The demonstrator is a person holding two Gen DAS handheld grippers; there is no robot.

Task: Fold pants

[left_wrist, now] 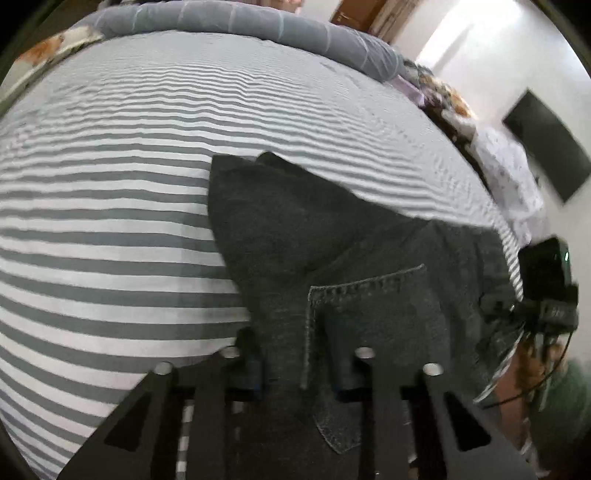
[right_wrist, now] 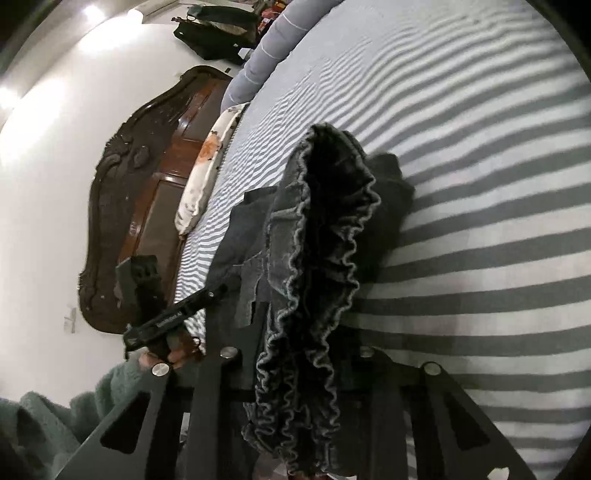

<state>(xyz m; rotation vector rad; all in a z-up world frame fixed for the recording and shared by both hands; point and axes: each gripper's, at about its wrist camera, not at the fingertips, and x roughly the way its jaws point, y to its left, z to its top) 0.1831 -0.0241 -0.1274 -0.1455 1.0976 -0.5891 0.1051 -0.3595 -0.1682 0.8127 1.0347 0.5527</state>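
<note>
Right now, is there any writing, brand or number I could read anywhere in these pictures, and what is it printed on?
White lettering on the black bar of the left gripper, seen from the right wrist view: too small and blurred to read.
Pale marks on the dark body of the right gripper, seen from the left wrist view: too blurred to read.
Dark jeans, striped bedsheet, wooden headboard: no text.

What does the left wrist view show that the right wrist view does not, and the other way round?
Left wrist only: the back pocket of the pants, the left gripper shut on the denim beside it, and a dark wall panel.
Right wrist only: the gathered waistband pinched in the right gripper, a carved headboard, a pillow and a green sleeve.
Both: the pants, the striped sheet and the rolled grey blanket.
</note>
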